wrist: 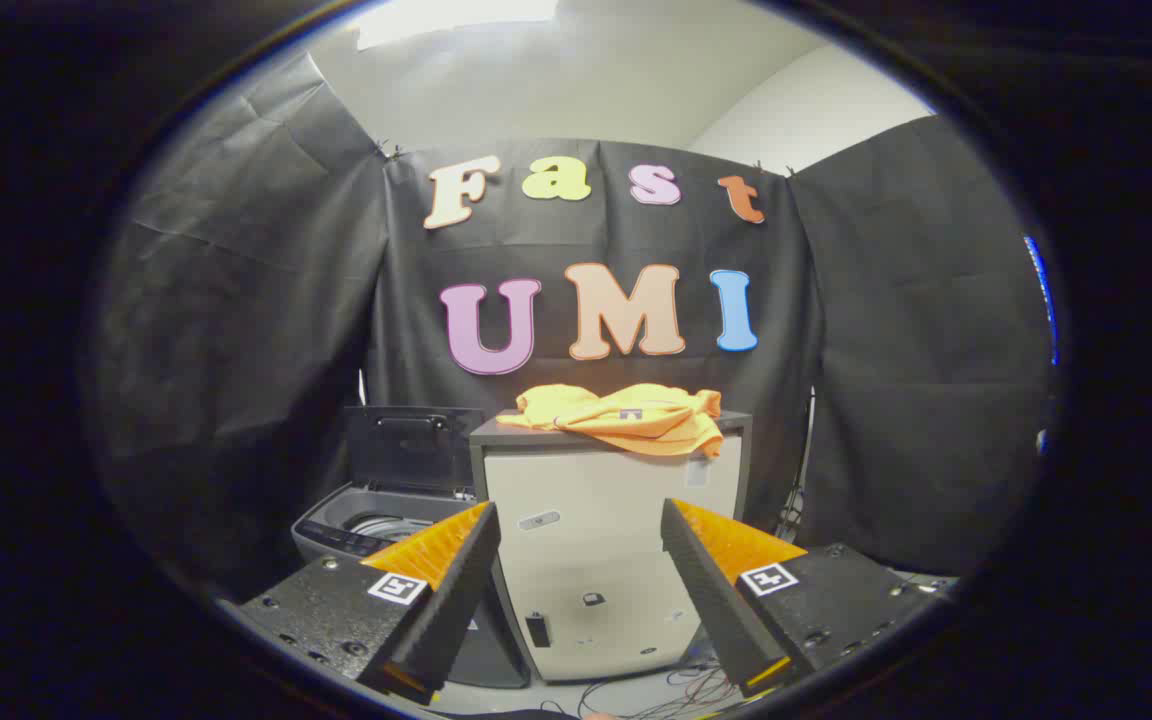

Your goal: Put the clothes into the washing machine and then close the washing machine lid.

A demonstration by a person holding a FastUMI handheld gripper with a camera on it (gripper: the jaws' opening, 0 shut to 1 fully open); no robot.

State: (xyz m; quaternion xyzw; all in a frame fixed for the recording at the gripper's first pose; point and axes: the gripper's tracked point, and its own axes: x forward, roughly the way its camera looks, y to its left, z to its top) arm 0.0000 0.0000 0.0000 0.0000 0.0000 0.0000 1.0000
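Observation:
An orange garment (626, 416) lies crumpled on top of a white cabinet (606, 540), well beyond my fingers. To the cabinet's left stands a grey top-loading washing machine (366, 525) with its dark lid (414, 447) raised upright and the drum rim showing inside. My gripper (576, 520) is open, its two fingers spread wide with nothing between them, pointing at the cabinet's front from a distance. The left finger (451, 570) partly hides the washer's right side.
Black cloth walls close in the booth behind and on both sides. Loose cables (676, 690) lie on the floor below the cabinet, between the fingers. A small dark box (537, 630) sits at the cabinet's lower front.

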